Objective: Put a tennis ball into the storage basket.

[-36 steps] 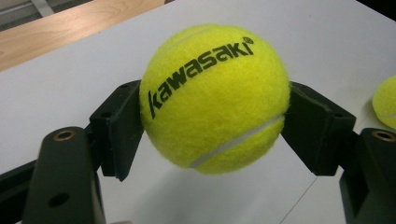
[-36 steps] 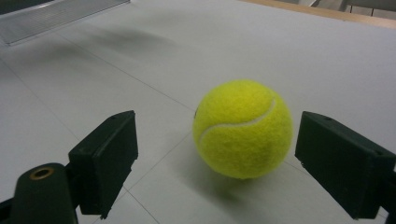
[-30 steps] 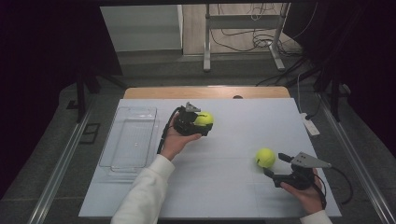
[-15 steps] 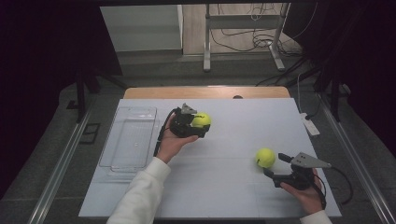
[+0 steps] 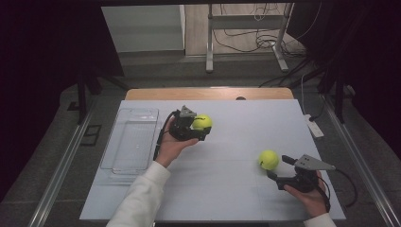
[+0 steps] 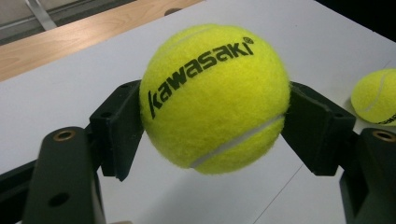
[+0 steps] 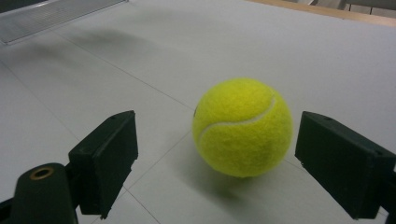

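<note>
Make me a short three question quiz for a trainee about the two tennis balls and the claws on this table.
1. True or false: the left claw is shut on the printed tennis ball.
2. Where is the second tennis ball? A) in the clear tray B) on the white table, ahead of the right claw C) on the floor
3. Fill in: the right claw's jaws stand ____.

Key
1. True: both pads press on its sides and it is lifted off the table.
2. B: it rests on the table, the jaws apart on either side, not touching it.
3. Open.
</note>
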`<state>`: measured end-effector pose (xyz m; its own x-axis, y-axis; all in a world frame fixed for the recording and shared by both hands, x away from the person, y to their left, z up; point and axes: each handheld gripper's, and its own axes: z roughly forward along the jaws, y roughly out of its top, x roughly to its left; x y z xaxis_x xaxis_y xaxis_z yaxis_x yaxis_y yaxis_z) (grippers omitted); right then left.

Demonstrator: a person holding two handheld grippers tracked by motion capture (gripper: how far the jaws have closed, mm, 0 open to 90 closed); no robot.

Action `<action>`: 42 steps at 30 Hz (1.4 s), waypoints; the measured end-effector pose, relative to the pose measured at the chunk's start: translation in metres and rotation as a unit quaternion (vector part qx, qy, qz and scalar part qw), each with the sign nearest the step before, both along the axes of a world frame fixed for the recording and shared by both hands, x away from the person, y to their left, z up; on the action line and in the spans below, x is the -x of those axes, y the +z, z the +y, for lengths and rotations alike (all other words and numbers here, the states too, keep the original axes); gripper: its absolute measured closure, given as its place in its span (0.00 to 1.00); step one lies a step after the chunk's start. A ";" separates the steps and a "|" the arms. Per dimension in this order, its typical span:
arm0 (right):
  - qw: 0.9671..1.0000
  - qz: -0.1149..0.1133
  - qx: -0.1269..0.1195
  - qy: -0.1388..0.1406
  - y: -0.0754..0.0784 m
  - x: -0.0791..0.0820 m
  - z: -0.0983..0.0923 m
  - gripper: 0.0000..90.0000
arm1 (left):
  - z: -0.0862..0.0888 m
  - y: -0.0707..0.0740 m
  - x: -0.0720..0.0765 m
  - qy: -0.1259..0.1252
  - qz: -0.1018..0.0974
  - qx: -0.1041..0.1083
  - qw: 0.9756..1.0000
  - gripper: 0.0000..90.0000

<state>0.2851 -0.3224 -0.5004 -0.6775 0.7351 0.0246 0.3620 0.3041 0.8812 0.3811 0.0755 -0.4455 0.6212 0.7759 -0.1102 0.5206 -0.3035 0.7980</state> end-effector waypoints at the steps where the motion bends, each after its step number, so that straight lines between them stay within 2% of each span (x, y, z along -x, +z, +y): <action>1: 1.000 0.000 0.000 0.000 0.000 0.000 0.000 0.15 | 0.000 0.000 0.000 0.000 0.000 0.001 1.000 0.30; 42: 1.000 -0.001 0.002 -0.005 0.000 0.000 0.000 0.15 | 0.032 0.000 0.013 0.028 -0.005 0.024 0.999 0.30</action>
<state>0.2847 -0.3220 -0.5006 -0.6701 0.7420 0.0198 0.3634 0.3047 0.8804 0.3680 0.1076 -0.4460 0.5775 0.8040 -0.1417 0.5279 -0.2354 0.8160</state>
